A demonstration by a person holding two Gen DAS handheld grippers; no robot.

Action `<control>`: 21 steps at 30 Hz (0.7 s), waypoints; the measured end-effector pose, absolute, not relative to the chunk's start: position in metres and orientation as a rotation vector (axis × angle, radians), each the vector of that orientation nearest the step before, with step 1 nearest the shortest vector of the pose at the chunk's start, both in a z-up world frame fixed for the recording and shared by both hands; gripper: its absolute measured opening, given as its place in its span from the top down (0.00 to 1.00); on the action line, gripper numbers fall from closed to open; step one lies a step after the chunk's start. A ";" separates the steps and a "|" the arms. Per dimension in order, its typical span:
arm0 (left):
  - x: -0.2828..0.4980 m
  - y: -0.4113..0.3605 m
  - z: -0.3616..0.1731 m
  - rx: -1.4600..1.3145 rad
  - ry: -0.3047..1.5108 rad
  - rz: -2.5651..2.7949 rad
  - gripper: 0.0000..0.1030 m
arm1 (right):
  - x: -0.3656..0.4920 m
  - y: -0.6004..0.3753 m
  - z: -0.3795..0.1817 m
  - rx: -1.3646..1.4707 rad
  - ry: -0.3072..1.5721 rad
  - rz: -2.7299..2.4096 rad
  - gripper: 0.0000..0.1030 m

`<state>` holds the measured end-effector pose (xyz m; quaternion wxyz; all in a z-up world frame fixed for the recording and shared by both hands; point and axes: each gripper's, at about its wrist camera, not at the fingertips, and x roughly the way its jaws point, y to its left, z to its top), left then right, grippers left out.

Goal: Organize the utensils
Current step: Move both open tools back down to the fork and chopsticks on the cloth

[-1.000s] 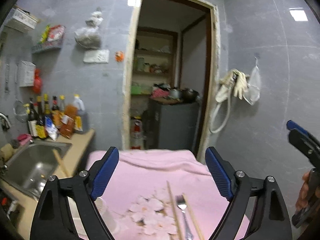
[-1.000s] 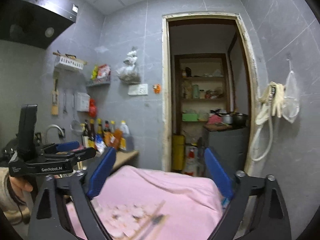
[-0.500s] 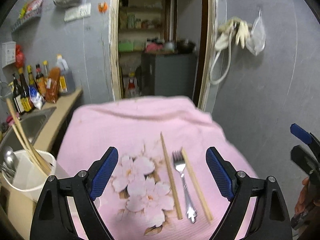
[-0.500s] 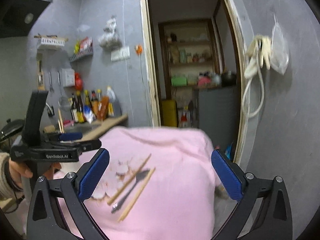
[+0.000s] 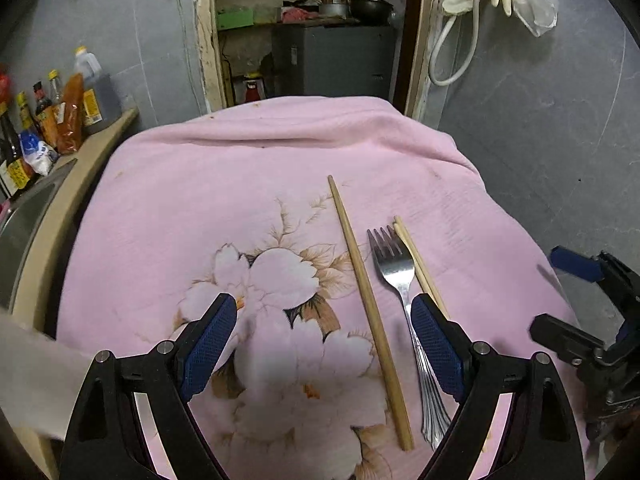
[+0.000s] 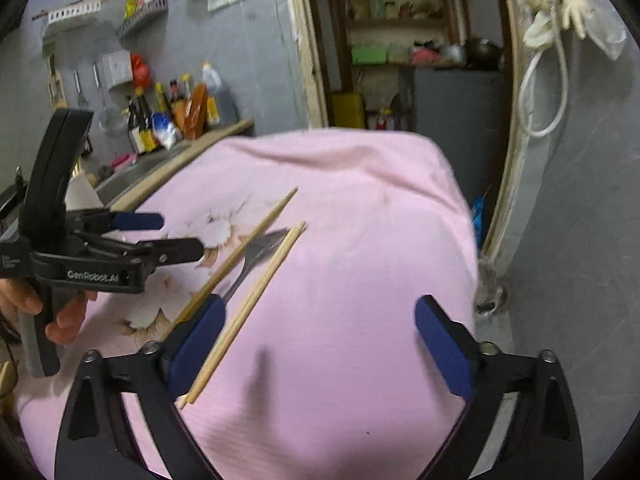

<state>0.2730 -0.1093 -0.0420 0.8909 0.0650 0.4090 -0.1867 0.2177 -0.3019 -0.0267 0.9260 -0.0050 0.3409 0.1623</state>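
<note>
A metal fork lies on the pink flowered cloth, between two wooden chopsticks: one to its left, one to its right. My left gripper is open and empty, low over the cloth with the left chopstick and the fork between its fingers. My right gripper is open and empty over the cloth's right part; the right chopstick runs past its left finger. The fork and the other chopstick lie left of it.
A sink and a counter with several sauce bottles stand at the left. A white container edge shows at the lower left. A doorway opens behind the table. The grey wall is close on the right.
Both grippers have tilted down and come closer to the cloth. The utensils now fill much more of each view. Both stay open.
</note>
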 end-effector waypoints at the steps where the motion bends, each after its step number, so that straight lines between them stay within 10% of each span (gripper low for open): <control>1: 0.276 -0.111 -0.044 0.138 0.858 -0.398 0.22 | 0.221 -0.300 -0.029 -0.014 0.718 0.346 0.23; 9: 0.297 -0.126 -0.062 0.189 0.948 -0.434 0.64 | 0.229 -0.286 -0.037 -0.061 0.777 0.393 0.38; 21: 0.318 -0.124 -0.066 0.129 0.999 -0.395 0.92 | 0.249 -0.269 -0.045 -0.111 0.834 0.398 0.64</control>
